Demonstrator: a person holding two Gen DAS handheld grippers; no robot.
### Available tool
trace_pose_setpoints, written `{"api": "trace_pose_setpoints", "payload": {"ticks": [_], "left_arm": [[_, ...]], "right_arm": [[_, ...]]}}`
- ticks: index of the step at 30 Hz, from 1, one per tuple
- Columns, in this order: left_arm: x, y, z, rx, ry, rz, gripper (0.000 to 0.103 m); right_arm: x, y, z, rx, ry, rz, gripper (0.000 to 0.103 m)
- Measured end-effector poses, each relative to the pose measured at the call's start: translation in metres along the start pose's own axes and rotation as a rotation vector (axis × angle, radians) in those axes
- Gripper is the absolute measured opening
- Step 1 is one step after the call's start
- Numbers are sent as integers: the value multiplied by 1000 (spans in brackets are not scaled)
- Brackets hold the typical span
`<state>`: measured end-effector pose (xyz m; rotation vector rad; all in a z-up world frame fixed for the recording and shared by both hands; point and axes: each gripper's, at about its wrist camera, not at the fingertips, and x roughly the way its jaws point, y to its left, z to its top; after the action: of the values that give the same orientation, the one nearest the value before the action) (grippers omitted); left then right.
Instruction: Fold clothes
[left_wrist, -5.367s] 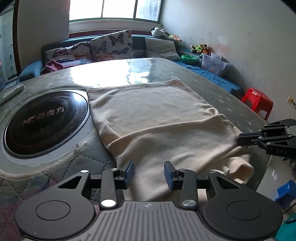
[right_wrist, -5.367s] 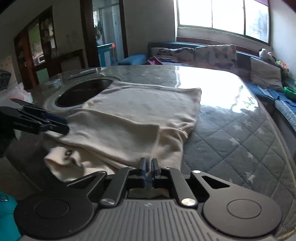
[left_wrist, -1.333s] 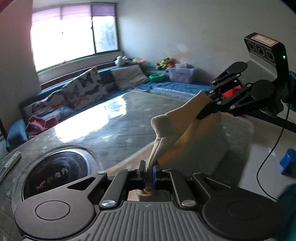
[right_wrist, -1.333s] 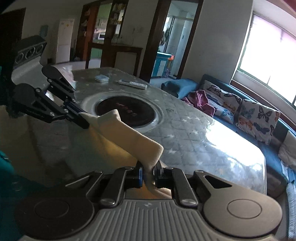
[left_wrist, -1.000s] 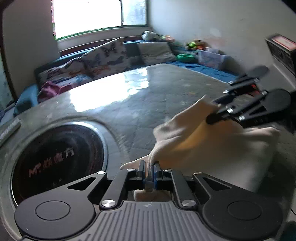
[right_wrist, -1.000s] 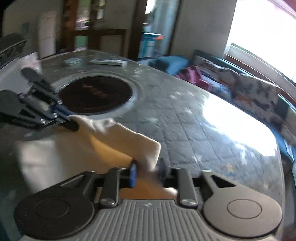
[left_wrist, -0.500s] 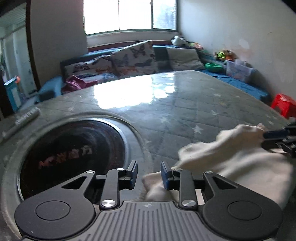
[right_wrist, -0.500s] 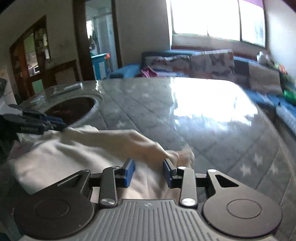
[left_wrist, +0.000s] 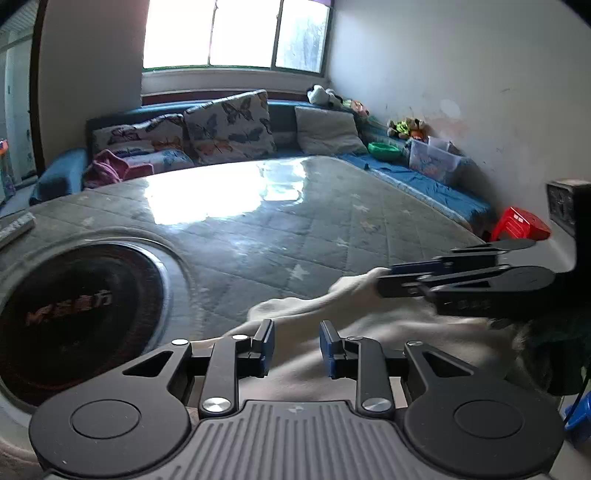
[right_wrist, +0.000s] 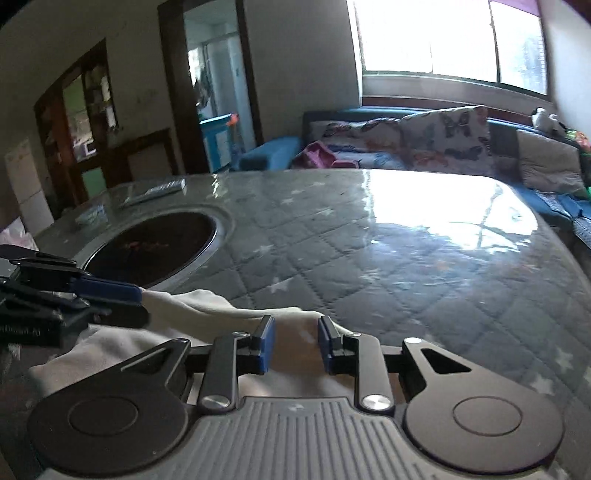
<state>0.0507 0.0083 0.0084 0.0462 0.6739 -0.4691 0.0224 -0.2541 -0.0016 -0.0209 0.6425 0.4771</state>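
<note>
A cream garment (left_wrist: 369, 321) lies bunched in a folded heap at the near edge of the quilted table (left_wrist: 295, 229). My left gripper (left_wrist: 296, 347) hovers over its left part, open, with cloth below the gap and neither pad pressing it. In the right wrist view the same garment (right_wrist: 207, 306) lies under my right gripper (right_wrist: 296, 345). Its jaws are closing with a fold of cloth between them, and a gap still shows beside each pad. Each gripper shows in the other's view, the right gripper (left_wrist: 384, 278) and the left gripper (right_wrist: 140, 295), both at the garment's far edge.
A round black cooktop (left_wrist: 74, 306) is set into the table on the left, also in the right wrist view as the cooktop (right_wrist: 155, 243). A remote control (right_wrist: 155, 190) lies beyond it. A sofa with butterfly cushions (left_wrist: 229, 125) lines the far wall. A red stool (left_wrist: 521, 223) stands to the right.
Both grippers held the garment's raised corners a second ago. They have since let go, the cloth has dropped onto the table, and both have drawn back a little over it.
</note>
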Motion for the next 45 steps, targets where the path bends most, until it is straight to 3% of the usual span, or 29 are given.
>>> {"api": "trace_pose_setpoints", "payload": {"ticks": [8, 15, 19, 24, 30, 34, 45], "left_arm": [[34, 10, 11, -68, 75, 33, 29], [37, 8, 10, -56, 73, 43, 29], [36, 10, 12, -60, 66, 34, 30], [29, 9, 12, -62, 50, 32, 31], [3, 17, 4, -85, 22, 56, 31], [-20, 17, -11, -77, 5, 65, 33], [-46, 8, -48, -66, -9, 83, 33]], "right_arm": [[14, 2, 2, 7, 40, -31, 24], [24, 12, 8, -7, 42, -10, 26], [26, 15, 9, -20, 37, -34, 26], [18, 29, 10, -34, 19, 10, 26], [21, 38, 4, -79, 26, 2, 27], [3, 44, 0, -99, -7, 27, 38], [-32, 69, -41, -157, -6, 95, 52]]}}
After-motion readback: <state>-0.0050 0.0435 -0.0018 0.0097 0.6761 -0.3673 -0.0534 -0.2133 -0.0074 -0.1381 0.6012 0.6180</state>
